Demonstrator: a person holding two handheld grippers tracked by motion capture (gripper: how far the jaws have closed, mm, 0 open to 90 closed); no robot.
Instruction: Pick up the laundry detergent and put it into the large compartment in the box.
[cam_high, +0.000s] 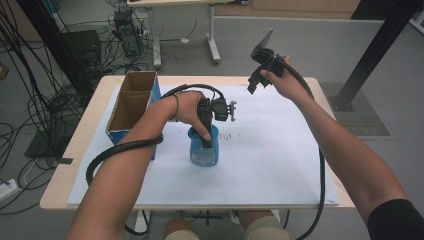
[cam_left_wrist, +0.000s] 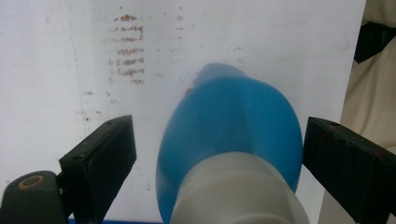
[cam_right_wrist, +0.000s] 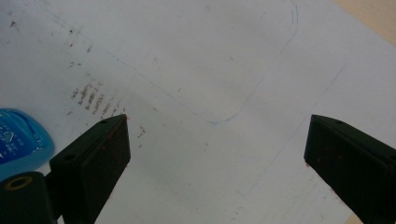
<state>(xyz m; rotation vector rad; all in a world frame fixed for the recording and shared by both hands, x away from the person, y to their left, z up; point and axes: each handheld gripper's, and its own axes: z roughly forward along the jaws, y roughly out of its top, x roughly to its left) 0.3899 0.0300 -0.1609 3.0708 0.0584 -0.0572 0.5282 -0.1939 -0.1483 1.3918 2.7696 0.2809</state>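
Observation:
A blue bottle (cam_high: 204, 147) with a white cap stands upright on the white sheet (cam_high: 270, 165) near the table's middle. My left gripper (cam_high: 206, 136) points straight down over it, held by the left hand. In the left gripper view the bottle (cam_left_wrist: 229, 121) sits between the jaws of the left gripper (cam_left_wrist: 219, 140). The right jaw is at the bottle's side and the left jaw stands clear of it, so the gripper is open. My right gripper (cam_high: 256, 82) is raised over the table's back right, open (cam_right_wrist: 215, 140) with nothing between its jaws. The bottle (cam_right_wrist: 18, 140) shows at that view's left edge.
An open cardboard box (cam_high: 132, 100) with a blue side stands at the table's left, close to my left forearm. Brown smudges (cam_left_wrist: 126, 51) mark the sheet beside the bottle. Cables trail from both grippers, and black frame posts (cam_high: 380, 45) stand behind the table.

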